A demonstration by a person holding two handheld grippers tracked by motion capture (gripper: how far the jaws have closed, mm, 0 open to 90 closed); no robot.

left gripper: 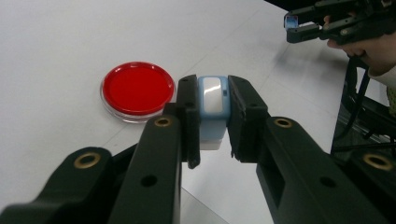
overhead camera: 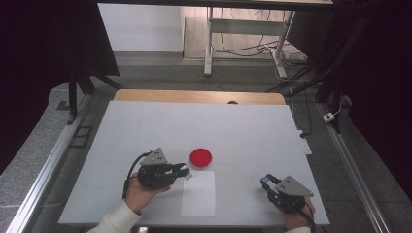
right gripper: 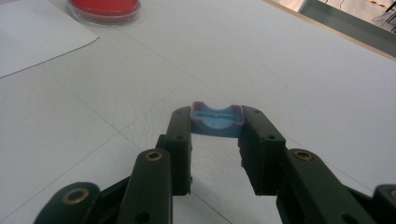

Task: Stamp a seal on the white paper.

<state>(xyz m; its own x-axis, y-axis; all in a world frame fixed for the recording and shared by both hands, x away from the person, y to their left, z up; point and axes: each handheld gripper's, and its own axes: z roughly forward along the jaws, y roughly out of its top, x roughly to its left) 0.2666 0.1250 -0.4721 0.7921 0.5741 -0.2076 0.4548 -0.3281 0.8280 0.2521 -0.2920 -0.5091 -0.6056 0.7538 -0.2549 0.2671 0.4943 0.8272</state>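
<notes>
Left tool [overhead camera: 186,171] beside the red dish [overhead camera: 200,158]; right tool [overhead camera: 266,181] apart (possibly gripping something blue).

My table [overhead camera: 145,126] is a white sheet-covered top with a strip of bare wood along its far edge, and faint crease lines cross the white surface. A round clear dish with a red filling [overhead camera: 200,158] sits directly on it near the middle of my side, and just in front of that dish lies a flat white sheet of paper [overhead camera: 199,194], running down toward the near edge. The rest of the white surface shows nothing else lying on it.
</notes>
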